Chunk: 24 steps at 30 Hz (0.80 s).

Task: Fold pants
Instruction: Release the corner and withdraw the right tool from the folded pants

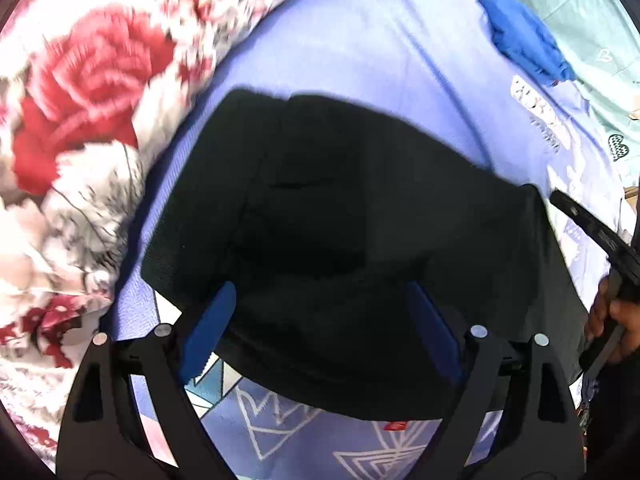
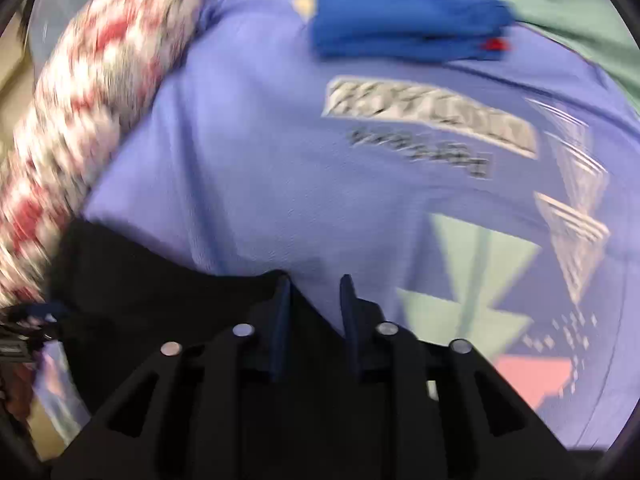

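left wrist: black pants (image 1: 340, 240) were seen folded on the lilac bed sheet (image 1: 380, 40), under the released left gripper (image 1: 320, 332); the next fold was judged to need a hem grasp | right wrist: right gripper (image 2: 314, 312) was seen narrowly parted, nothing clamped, at the pants' edge (image 2: 160, 280); picture blurred, sheet print unreadable
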Tool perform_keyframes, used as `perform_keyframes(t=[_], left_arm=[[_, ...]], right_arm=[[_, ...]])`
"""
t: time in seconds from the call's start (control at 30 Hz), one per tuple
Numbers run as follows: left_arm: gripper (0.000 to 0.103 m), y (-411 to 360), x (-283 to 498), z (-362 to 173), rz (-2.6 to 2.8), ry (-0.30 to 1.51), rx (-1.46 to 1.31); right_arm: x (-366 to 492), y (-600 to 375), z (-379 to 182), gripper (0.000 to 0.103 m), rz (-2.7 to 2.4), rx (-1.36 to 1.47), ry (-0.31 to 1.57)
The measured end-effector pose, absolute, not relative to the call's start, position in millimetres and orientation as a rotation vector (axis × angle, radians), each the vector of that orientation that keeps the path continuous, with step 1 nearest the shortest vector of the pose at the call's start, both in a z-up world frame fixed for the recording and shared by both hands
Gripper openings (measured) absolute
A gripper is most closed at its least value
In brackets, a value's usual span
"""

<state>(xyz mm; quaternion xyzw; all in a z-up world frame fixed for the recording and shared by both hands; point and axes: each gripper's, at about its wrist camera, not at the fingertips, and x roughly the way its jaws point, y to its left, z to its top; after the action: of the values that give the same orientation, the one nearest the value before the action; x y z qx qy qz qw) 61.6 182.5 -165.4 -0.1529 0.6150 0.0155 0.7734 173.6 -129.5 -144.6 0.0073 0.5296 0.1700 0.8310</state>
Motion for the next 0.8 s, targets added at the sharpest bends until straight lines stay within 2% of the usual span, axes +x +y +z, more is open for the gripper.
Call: perform_keyframes(t=[0.17, 0.3, 0.47, 0.5, 0.53, 0.57, 0.6, 0.63, 0.73, 0.77, 0.8], left_arm=[[0.090, 167, 59, -143, -0.031, 1.278, -0.257], [0.090, 163, 63, -161, -0.010, 1.332, -0.234], [0.090, 160, 68, -184, 0.037, 1.380, -0.200], [0.090, 158, 68, -184, 0.041, 1.382, -0.184], [0.090, 156, 68, -182, 0.044, 1.381, -0.168], [0.090, 154, 68, -180, 0.040, 1.377, -0.161], [0.090, 153, 69, -177, 0.033, 1.374, -0.162], [0.090, 150, 69, -173, 0.019, 1.364, -0.172], [0.090, 148, 64, -164, -0.007, 1.338, -0.170], [0.090, 148, 62, -162, -0.015, 1.334, -0.165], [0.090, 147, 61, -163, -0.023, 1.337, -0.157]], right_arm=[[122, -196, -132, 0.027, 0.414, 0.172, 1.142], [79, -250, -164, 0.027, 0.281, 0.216, 1.235], [43, -355, -174, 0.026, -0.010, 0.242, 1.209], [37, -378, -173, 0.018, -0.067, 0.265, 1.185], [31, -406, -173, 0.006, -0.117, 0.334, 1.155], [22, -435, -170, 0.003, -0.234, 0.386, 1.134], [16, -448, -164, 0.008, -0.343, 0.367, 1.119], [10, -456, -157, 0.008, -0.368, 0.385, 1.088], [1, -446, -150, 0.008, -0.088, 0.544, 1.086], [0, -430, -153, 0.011, 0.009, 0.514, 1.134], [0, -420, -157, 0.018, 0.040, 0.465, 1.168]])
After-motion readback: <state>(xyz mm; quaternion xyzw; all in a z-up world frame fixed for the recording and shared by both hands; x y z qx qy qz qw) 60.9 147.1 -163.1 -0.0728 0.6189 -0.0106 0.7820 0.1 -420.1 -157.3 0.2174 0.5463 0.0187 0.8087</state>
